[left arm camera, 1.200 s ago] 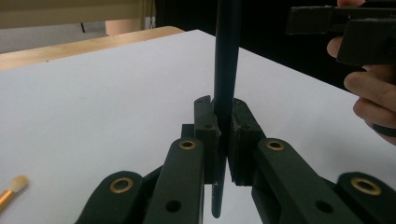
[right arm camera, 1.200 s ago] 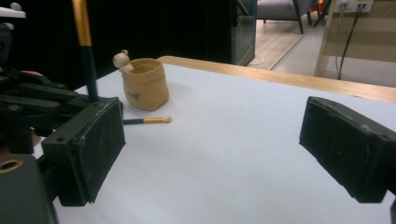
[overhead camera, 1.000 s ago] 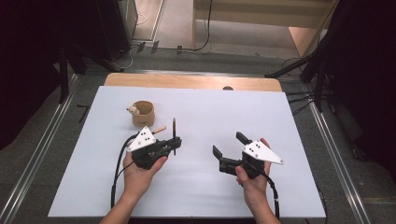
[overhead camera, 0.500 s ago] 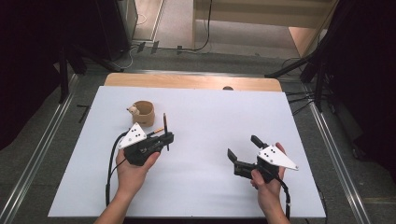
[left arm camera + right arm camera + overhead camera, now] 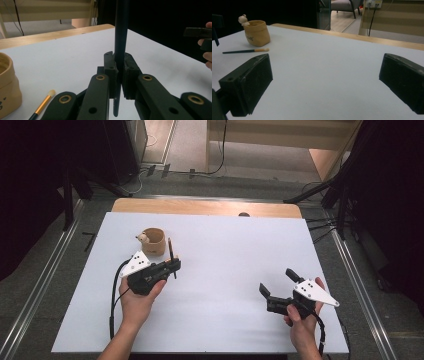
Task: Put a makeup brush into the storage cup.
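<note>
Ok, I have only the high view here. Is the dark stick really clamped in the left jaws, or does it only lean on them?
Observer: Clamped. In the left gripper view the jaws of the left gripper press on the dark stick from both sides, and it stands upright.
Operator: Is there something on the table behind that hand?
Observer: Yes. The right gripper view shows a brush with a cream tip lying flat beside the tan cup, its tip toward the cup.

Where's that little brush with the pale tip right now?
The brush lies flat on the white table, just in front of the tan cup at the table's left side; in the left gripper view it sits beside the cup too.
</note>
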A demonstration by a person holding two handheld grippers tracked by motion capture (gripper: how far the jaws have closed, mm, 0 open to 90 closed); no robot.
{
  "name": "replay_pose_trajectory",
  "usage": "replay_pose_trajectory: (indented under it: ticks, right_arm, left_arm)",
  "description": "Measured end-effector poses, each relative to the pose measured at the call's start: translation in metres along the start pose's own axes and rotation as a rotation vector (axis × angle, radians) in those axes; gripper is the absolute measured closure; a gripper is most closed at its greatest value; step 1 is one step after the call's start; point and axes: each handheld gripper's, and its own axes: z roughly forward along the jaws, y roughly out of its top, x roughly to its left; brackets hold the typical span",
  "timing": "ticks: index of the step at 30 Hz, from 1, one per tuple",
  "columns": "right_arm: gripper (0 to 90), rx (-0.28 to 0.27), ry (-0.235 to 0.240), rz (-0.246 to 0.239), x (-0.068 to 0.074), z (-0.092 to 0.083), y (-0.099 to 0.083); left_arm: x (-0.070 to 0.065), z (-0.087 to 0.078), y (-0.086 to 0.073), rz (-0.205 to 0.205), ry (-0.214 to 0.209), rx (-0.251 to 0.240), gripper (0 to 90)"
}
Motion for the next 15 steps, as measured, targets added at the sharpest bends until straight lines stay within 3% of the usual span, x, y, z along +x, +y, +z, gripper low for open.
replay_pose_trajectory:
  ticks: [15]
  right_arm:
    - [0.0,0.017,0.002,0.001,-0.019,-0.017,-0.013]
  left_arm:
    - [0.012,-0.009,0.006,-0.005,0.042,-0.021,85.0]
